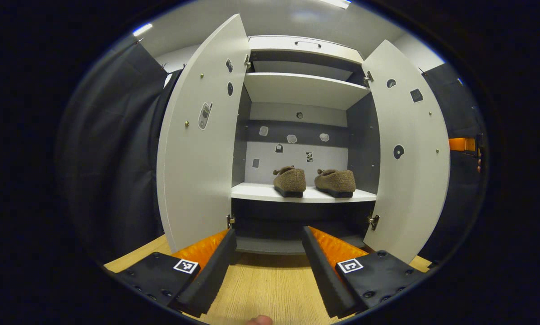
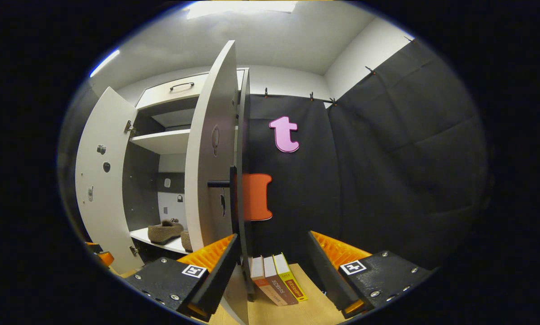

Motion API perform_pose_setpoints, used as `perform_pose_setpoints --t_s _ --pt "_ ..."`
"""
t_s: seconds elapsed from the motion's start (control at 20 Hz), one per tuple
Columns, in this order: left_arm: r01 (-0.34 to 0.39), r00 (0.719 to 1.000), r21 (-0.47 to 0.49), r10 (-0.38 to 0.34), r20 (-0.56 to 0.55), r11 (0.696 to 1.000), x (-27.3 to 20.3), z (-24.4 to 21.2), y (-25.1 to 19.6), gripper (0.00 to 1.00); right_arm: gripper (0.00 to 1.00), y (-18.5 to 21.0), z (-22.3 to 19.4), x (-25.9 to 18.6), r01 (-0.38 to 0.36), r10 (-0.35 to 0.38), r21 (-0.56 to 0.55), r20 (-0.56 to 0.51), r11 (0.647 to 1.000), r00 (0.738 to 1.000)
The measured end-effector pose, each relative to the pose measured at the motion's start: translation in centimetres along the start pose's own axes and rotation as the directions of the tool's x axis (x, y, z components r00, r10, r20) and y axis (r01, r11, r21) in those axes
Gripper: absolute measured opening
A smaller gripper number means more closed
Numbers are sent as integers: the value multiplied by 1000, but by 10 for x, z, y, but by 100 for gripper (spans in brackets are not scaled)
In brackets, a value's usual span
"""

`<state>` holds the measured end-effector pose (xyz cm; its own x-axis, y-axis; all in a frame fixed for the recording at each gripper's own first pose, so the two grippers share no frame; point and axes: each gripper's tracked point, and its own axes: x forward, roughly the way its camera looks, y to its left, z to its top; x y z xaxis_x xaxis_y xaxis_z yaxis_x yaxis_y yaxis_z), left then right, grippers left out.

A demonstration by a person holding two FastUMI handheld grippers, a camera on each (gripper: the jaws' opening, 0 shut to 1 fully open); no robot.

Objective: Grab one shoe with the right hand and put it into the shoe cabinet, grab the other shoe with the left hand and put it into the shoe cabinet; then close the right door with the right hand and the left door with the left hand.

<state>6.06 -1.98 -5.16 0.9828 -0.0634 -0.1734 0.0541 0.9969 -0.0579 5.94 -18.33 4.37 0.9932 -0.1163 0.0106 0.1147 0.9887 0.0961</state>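
Left gripper view: my left gripper [image 1: 269, 253] hangs with fingers released, empty, facing the cabinet [image 1: 303, 45]. Both shoes [image 1: 290, 181] [image 1: 335, 182] sit side by side on its shelf [image 1: 260, 193]; left door [image 1: 197, 149] and right door [image 1: 409, 153] stand open. Right gripper view: my right gripper [image 2: 273, 266], fingers released and empty, is near the right door's [image 2: 209, 162] edge, with books [image 2: 276, 277] on the surface [image 2: 279, 313] just beyond.

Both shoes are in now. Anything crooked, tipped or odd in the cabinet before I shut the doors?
Nothing stands out. The two shoes sit upright, side by side on the lower shelf, heels toward the opening. The left door and the right door hang wide open.
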Motion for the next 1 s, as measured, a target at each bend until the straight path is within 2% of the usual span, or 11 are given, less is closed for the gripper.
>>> perform_pose_setpoints --t_s 0.1,0.25,0.55,0.6,0.65,0.75,0.95,1.0 --pt "-3 1000 3 3 6 1000 0 1 1 96 93 -5 3 0 16 -16 16 -1 1000 1000" --pt "2 1000 10 -2 13 1000 -2 3 -3 96 93 -15 6 10 56 -55 -36 23 998 998" --pt "-6 1000 6 6 21 1000 -6 5 2 96 90 -10 10 23 81 -78 -70 42 994 996" --pt "-10 1000 4 10 22 1000 -5 4 4 93 89 -7 10 20 76 -73 -60 42 995 996" --pt "-14 1000 4 14 25 1000 -5 5 5 96 89 -3 8 20 68 -66 -50 42 996 997" --pt "-15 999 2 15 31 1000 -4 7 8 93 89 7 8 19 51 -49 -48 43 998 998" --pt "-3 999 -6 3 34 1000 -1 9 11 96 89 43 8 15 -2 4 -62 37 998 999" --pt "1 999 -7 -1 34 1000 -1 9 11 93 89 53 8 15 -21 23 -58 33 998 999"
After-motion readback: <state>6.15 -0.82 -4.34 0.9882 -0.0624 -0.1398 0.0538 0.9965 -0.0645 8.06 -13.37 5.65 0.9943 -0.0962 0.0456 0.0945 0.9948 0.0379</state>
